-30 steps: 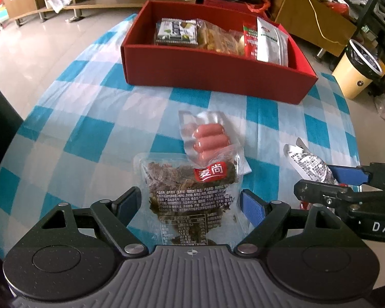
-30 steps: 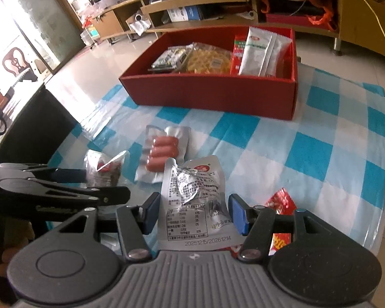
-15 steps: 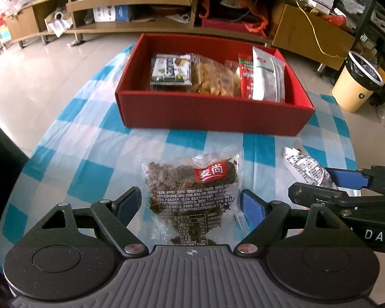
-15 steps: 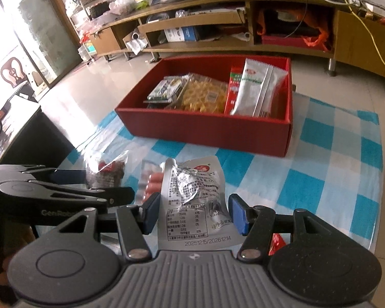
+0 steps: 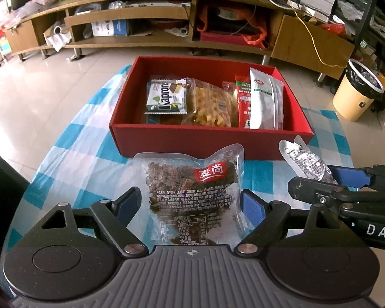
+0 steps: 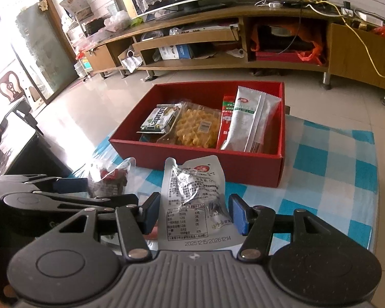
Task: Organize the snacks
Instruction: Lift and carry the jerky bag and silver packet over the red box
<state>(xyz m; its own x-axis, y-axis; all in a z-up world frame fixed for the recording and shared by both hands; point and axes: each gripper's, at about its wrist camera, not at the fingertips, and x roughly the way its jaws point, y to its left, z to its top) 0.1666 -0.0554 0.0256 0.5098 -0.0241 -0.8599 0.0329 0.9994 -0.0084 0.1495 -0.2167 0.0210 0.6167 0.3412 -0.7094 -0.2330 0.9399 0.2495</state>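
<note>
Already both packets had come up off the blue-and-white checked tablecloth (image 5: 71, 159) and travelled toward the red rectangular cardboard box (image 5: 192, 142), which had filled far more of each wrist view than a second before; the vacuum pack of pink sausages that had lain under the left hand had dropped out of sight. That suggested pickup was done and delivery into the box was the step in hand. The left gripper (image 5: 190, 201) was clamped across a clear, glossy plastic pouch of dark dried meat with a red label (image 5: 192, 192), its blue pads pressing the crinkled edges so the pouch stood up between them. The right gripper (image 6: 193, 214) pinched a silvery foil sachet printed with small text (image 6: 192, 200), creased and shiny, also held upright. Both packets hung just short of the box's near wall, not yet over its opening. Inside it lay a green-and-white wafer packet (image 5: 166, 97), a transparent bag of yellow puffed snacks (image 5: 210, 106), and a tall white-and-grey sachet leaning on a red one (image 5: 265, 102) by the right wall. The left part of the floor looked free, which I judged the likeliest landing spot.
</note>
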